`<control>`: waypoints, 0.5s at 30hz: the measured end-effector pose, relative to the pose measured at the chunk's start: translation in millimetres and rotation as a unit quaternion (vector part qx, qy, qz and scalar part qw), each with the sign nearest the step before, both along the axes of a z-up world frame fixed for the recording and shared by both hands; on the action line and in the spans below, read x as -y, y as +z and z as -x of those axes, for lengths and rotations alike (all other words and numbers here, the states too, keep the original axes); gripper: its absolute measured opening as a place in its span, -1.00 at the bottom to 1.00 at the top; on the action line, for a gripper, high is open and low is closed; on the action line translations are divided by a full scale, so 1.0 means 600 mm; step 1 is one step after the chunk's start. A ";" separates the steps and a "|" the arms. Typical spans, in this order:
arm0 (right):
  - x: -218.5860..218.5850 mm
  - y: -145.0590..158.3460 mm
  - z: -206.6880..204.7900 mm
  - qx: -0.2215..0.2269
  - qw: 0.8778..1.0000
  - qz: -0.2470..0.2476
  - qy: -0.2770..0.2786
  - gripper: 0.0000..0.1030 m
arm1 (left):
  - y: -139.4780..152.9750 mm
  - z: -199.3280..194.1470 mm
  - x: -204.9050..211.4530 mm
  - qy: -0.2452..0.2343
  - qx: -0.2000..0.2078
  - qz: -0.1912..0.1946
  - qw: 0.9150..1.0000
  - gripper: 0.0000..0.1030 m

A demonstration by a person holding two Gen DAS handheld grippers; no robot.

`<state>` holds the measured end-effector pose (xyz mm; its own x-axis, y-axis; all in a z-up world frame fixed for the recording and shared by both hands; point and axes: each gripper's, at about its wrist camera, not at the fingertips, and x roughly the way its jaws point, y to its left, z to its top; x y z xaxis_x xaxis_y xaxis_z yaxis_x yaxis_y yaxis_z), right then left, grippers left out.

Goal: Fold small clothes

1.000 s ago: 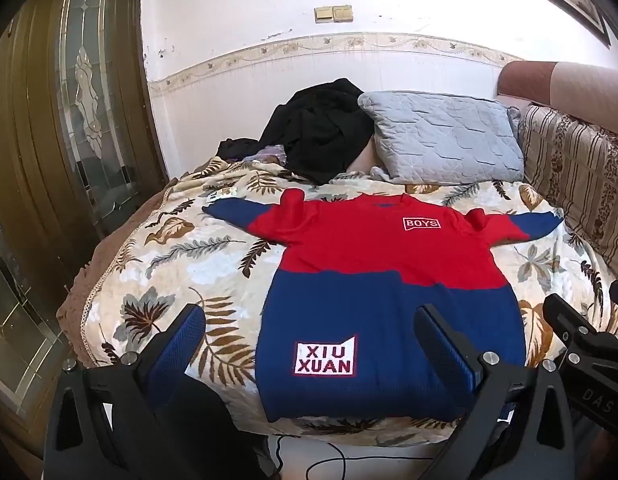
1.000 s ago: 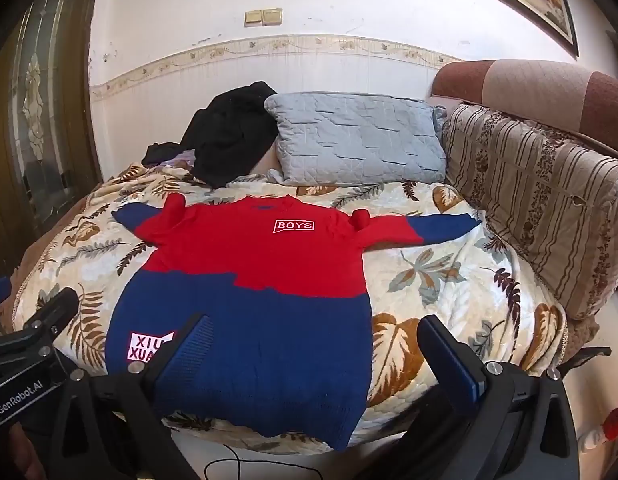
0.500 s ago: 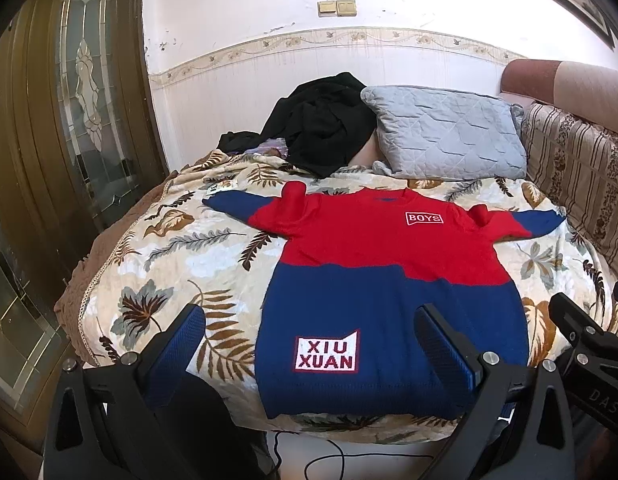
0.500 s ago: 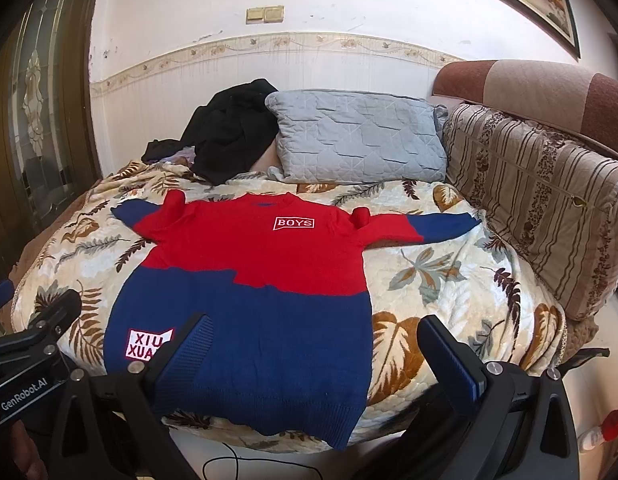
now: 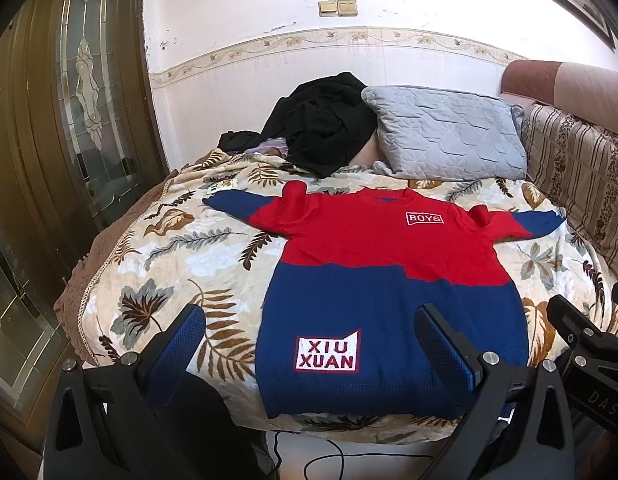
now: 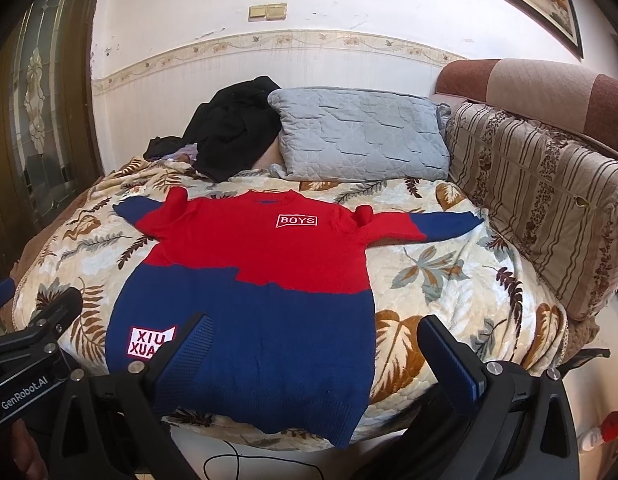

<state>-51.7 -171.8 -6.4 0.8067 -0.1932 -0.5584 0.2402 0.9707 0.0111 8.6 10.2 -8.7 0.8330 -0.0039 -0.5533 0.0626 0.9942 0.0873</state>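
Note:
A small red and blue sweater [image 5: 385,276] lies flat, face up, on the leaf-patterned bed cover, sleeves spread, hem at the near edge. It carries a "BOYS" patch and a "XIU XUAN" patch. It also shows in the right wrist view [image 6: 261,276]. My left gripper [image 5: 309,344] is open and empty, held above the hem on the left side. My right gripper [image 6: 313,352] is open and empty, held above the hem on the right side. Neither touches the sweater.
A grey pillow [image 5: 441,132] and a heap of black clothes [image 5: 325,120] lie at the head of the bed. A striped sofa back [image 6: 549,208] runs along the right. A glass door [image 5: 81,92] stands on the left. A cable [image 5: 329,460] lies on the floor below the bed edge.
Both grippers have risen slightly, so the sweater sits a little lower in view. The sweater has not moved and both grippers stay open.

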 end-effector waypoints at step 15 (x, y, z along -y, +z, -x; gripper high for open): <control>-0.001 -0.002 0.000 -0.001 1.000 -0.002 -0.001 1.00 | -0.004 0.000 0.006 -0.001 -0.002 -0.002 1.000 1.00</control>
<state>-51.6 -171.2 -7.9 0.8054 -0.1930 -0.5604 0.2421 0.9702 0.0138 8.7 6.9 -11.3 0.8306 -0.0033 -0.5568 0.0646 0.9938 0.0904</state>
